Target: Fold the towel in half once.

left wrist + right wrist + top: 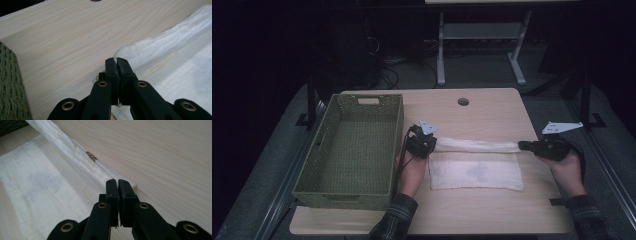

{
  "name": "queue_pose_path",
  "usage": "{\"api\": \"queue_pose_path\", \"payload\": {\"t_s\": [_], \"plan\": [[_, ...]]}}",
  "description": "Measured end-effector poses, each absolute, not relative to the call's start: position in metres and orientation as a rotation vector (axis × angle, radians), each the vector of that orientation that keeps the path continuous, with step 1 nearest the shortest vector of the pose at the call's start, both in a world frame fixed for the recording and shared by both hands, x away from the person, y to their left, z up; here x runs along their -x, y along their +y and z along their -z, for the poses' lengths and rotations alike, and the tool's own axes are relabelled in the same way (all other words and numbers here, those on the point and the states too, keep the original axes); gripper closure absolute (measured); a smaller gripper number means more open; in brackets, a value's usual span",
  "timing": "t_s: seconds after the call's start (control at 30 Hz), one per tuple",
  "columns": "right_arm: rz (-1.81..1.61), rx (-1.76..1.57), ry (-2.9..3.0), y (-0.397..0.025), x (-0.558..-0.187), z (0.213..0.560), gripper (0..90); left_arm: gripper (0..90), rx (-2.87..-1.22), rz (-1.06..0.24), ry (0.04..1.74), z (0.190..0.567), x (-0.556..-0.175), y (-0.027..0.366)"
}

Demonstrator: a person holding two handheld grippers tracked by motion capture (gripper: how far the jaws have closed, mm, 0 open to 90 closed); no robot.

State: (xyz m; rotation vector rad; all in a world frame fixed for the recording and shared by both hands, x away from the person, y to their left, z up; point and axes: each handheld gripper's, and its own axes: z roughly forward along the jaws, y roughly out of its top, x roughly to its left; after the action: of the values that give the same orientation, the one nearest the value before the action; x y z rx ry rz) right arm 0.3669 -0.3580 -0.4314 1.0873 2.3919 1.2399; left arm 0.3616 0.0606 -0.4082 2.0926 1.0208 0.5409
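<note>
A white cloth (476, 170) lies on the wooden table (492, 112), its far edge lifted and pulled taut into a raised band (477, 145). My left gripper (432, 145) is shut on the cloth's far left corner (120, 53). At the other end, my right gripper (522, 145) is shut on the far right corner (132, 185). The near part of the cloth (45, 195) stays flat on the table. A small brown mark (91, 156) sits on the lifted edge in the right gripper view.
A green woven basket (327, 145) stands empty at the table's left, close to my left hand. A round hole (463, 101) is cut in the table's far side. A desk frame (482, 35) stands on the floor beyond.
</note>
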Motion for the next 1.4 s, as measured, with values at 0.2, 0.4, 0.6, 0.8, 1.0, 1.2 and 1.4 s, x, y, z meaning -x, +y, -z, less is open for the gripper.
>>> {"api": "queue_pose_path", "payload": {"t_s": [0.2, 0.4, 0.6, 0.8, 1.0, 1.2, 1.4], "plan": [[-1.255, -1.056, 2.391, -0.358, -0.345, 0.427, 87.2, 88.1, -2.09, -0.569, 1.0, 0.404, -0.342, 0.063], [-1.253, -1.048, 2.413, -0.358, -0.328, 0.428, 87.1, 88.1, -2.128, -0.548, 0.994, 0.412, -0.325, 0.061], [-1.238, -1.044, 2.445, -0.356, -0.313, 0.434, 87.2, 88.1, -2.144, -0.532, 1.011, 0.421, -0.311, 0.064], [-1.225, -1.043, 2.476, -0.358, -0.302, 0.441, 87.1, 88.1, -2.174, -0.516, 1.009, 0.431, -0.299, 0.063], [-1.227, -1.047, 2.484, -0.361, -0.295, 0.444, 87.1, 87.8, -2.194, -0.493, 1.002, 0.435, -0.291, 0.062], [-1.223, -1.045, 2.527, -0.36, -0.289, 0.45, 85.3, 79.9, -2.222, -0.473, 1.013, 0.439, -0.286, 0.062], [-1.265, -1.014, 2.496, -0.363, -0.287, 0.443, 79.0, 70.6, -2.168, -0.454, 0.989, 0.426, -0.281, 0.062]]}}
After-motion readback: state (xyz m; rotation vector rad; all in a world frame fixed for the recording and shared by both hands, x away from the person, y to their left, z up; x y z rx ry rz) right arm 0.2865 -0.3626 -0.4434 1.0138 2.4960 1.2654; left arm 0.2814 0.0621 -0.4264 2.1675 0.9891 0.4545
